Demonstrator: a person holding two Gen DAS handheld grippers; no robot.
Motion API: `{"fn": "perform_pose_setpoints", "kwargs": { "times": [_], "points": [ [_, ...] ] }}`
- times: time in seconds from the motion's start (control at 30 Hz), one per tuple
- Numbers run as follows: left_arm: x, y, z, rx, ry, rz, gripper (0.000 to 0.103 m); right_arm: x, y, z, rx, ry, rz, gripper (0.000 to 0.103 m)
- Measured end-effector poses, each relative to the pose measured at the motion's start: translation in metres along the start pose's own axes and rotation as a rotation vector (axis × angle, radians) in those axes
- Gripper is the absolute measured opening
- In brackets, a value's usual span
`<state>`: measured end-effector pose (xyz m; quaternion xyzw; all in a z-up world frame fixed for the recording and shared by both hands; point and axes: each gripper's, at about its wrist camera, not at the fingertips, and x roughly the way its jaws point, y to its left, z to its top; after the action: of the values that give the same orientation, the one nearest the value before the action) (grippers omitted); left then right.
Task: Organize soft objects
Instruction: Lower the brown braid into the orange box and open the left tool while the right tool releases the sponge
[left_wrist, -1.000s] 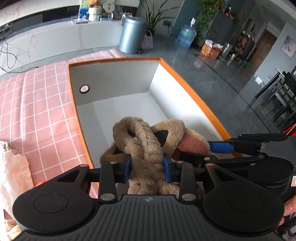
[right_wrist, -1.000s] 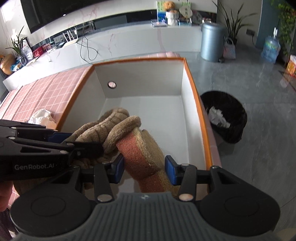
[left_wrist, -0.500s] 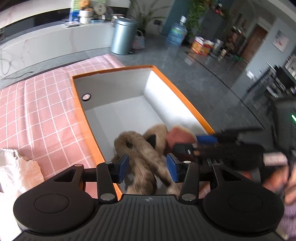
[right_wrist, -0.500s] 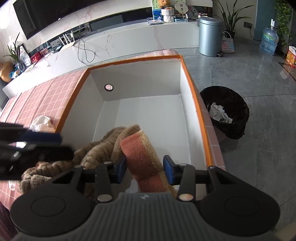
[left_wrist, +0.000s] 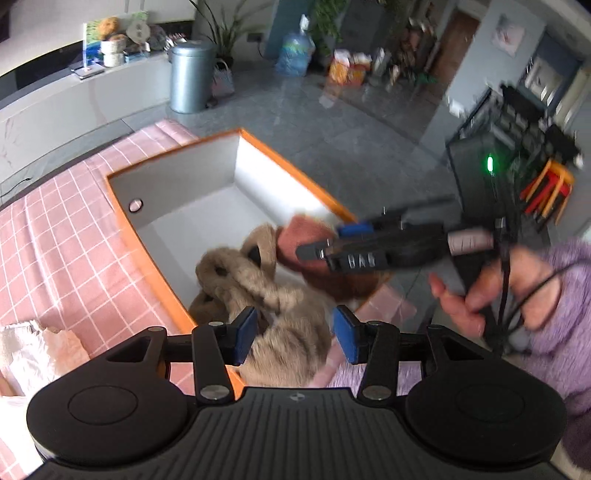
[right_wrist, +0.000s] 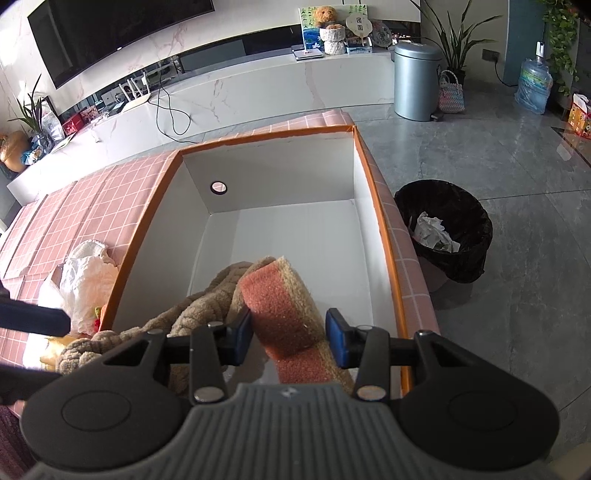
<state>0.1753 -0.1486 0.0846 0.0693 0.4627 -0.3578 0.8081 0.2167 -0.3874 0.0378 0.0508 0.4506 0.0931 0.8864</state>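
Note:
A soft brown knitted piece hangs over the near wall of a white box with an orange rim. My left gripper stands open above it, its blue pads clear of the fabric. A red and tan padded strip, which seems joined to the brown piece, rises over the box floor. My right gripper is shut on that strip. In the left wrist view the right gripper comes in from the right with the red end in its jaws.
The box sits on a pink checked cloth. A crumpled white bag lies left of the box. A black waste bin stands on the floor to the right. A hand in a purple sleeve holds the right gripper.
My left gripper has let go of the brown knitted piece, opened, and drawn up and back from the box. The right gripper has stayed shut on the red and tan strip.

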Motion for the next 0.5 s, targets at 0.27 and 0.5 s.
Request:
{"fn": "perform_pose_setpoints", "kwargs": {
  "times": [0.27,0.5],
  "points": [
    [0.029,-0.002,-0.002,0.027,0.046,0.086,0.035,0.000,-0.002,0.000,0.013,0.000,0.003,0.042],
    [0.058,0.000,0.004,0.033,0.073,0.151,0.034,0.018,-0.008,0.004,0.118,0.049,0.037,0.042]
  ]
}}
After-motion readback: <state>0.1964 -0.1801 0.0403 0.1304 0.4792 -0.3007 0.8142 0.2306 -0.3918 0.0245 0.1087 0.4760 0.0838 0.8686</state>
